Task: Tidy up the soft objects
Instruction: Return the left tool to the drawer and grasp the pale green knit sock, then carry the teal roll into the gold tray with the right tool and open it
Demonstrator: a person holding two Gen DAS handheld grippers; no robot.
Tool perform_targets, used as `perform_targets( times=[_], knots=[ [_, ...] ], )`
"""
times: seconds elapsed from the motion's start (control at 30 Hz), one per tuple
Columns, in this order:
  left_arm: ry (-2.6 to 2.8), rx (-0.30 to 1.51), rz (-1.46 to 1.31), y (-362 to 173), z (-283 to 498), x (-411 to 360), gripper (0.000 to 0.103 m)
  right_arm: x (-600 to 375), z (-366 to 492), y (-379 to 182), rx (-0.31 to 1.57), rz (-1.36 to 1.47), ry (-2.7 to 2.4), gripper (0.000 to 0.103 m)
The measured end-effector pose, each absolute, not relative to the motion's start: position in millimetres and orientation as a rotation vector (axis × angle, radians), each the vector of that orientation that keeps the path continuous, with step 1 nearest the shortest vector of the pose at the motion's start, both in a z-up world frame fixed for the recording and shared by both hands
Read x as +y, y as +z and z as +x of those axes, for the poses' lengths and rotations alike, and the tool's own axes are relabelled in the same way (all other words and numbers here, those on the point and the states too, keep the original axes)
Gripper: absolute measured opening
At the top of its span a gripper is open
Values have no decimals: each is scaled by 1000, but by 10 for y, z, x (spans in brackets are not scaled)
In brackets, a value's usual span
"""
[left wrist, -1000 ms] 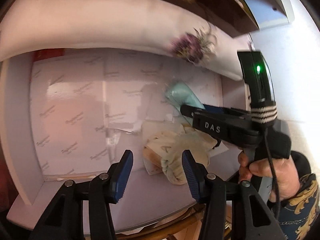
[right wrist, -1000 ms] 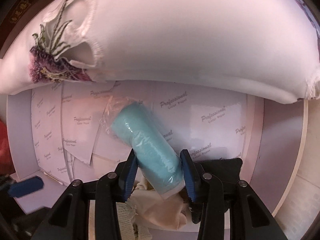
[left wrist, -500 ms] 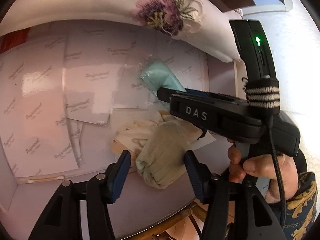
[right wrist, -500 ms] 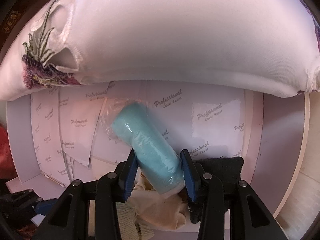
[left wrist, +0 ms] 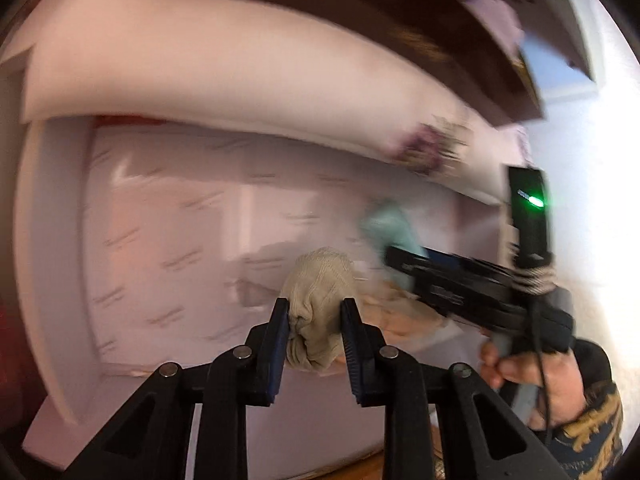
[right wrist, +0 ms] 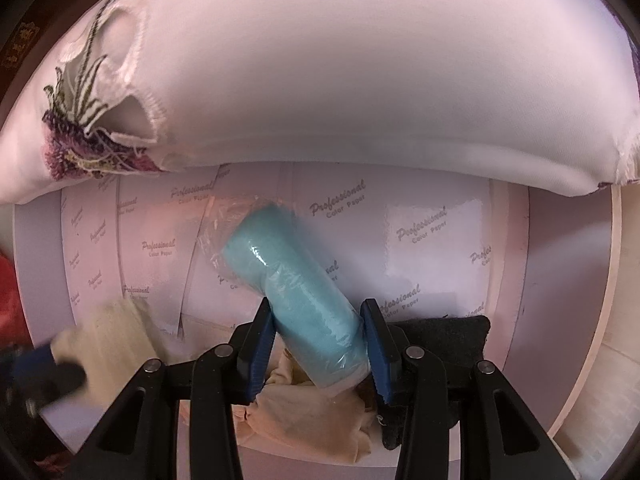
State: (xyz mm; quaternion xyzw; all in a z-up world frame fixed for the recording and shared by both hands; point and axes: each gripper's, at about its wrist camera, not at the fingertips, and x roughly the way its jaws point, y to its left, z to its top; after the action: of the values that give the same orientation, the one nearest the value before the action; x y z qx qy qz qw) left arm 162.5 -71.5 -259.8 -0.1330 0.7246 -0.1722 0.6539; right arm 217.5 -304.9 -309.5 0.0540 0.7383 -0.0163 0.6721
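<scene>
My left tongs (left wrist: 315,326) are clenched on a cream knit cloth (left wrist: 318,288), the bundle bulging up between both blue pads. The view is smeared with blur. At 3 o'clock in that view my right hand (left wrist: 532,368) grips its tool. My right tongs (right wrist: 320,340) squeeze a teal roll in clear wrap (right wrist: 296,292), which tilts up toward 11 o'clock. Beneath it lies a pale beige cloth (right wrist: 312,416), and a black cloth (right wrist: 444,332) sits at 3 o'clock, touching the right pad. All of it rests on printed paper sheets (right wrist: 420,240) lining the desk. A white cushion with embroidered purple flowers (right wrist: 340,80) fills 12 o'clock.
</scene>
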Motion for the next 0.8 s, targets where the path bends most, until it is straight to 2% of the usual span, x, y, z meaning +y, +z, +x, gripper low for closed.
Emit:
perform_targets(
  times=[0.07, 0.23, 0.27, 0.33, 0.4, 0.67, 0.8],
  knots=[
    [-308, 1667, -270, -2696, 1628, -637, 26, -3042, 2176, -3099, 1663, 120, -36, 43],
    [-189, 1680, -356, -2808, 1654, -357, 53, -3029, 2171, -3107, 1665, 123, -32, 44],
    [-181, 1678, -350, -2807, 1652, -353, 62, -3022, 2170, -3108, 1665, 124, -32, 44],
    [-190, 1684, -370, -2813, 1638, -354, 66, -3024, 2170, -3108, 1664, 124, -32, 44],
    [-219, 1696, -388, -2770, 1627, -347, 74, -3023, 2171, -3108, 1665, 125, -33, 45],
    [-233, 1774, -214, -2913, 1473, -506, 73, -2952, 2180, -3122, 1666, 119, -34, 45],
    [-217, 1805, -152, -3012, 1404, -504, 57, -2941, 2168, -3121, 1662, 114, -32, 45]
  ],
)
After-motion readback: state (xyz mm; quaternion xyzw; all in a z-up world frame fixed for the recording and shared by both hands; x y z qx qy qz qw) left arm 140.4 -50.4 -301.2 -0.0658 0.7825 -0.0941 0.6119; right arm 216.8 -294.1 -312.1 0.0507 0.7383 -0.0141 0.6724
